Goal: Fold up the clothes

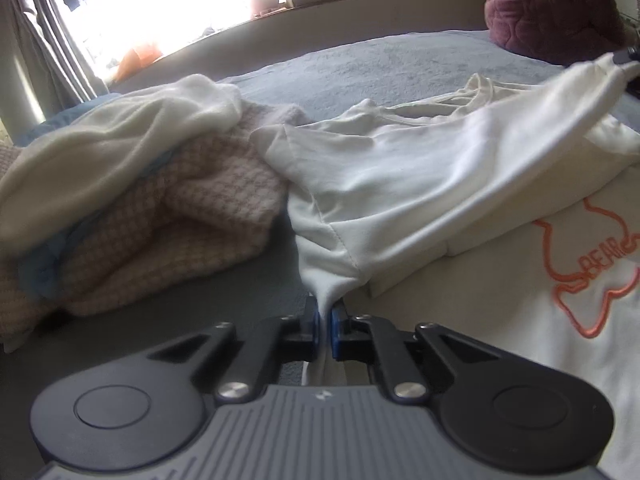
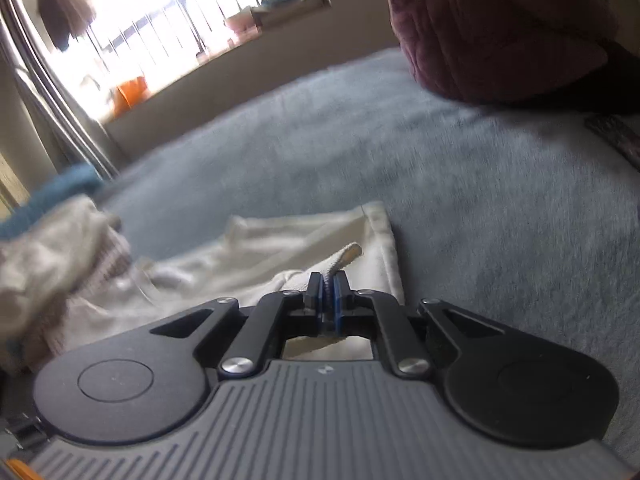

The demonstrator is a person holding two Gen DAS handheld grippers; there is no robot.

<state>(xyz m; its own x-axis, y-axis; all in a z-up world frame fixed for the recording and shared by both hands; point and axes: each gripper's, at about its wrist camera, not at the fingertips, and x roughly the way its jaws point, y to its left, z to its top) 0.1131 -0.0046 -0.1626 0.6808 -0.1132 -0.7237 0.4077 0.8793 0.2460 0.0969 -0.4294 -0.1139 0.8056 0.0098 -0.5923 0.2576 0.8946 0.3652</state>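
A white sweatshirt (image 1: 420, 168) with an orange bear outline and the word BEAR (image 1: 592, 276) lies spread on the grey bed cover (image 1: 360, 68). My left gripper (image 1: 325, 312) is shut on a pinched corner of its fabric, which stretches up and away to the right. At the far right edge of that view my right gripper (image 1: 628, 60) holds up the other end of the same fold. In the right wrist view my right gripper (image 2: 329, 280) is shut on a ribbed white cuff (image 2: 346, 258), with the rest of the sweatshirt (image 2: 280, 248) lying beyond it.
A heap of other clothes sits to the left: a cream fleece (image 1: 120, 148) over a pink houndstooth knit (image 1: 192, 200) and some blue cloth. A maroon quilted cushion (image 1: 552, 8) rests at the bed's far right. A bright window and a cluttered sill are behind.
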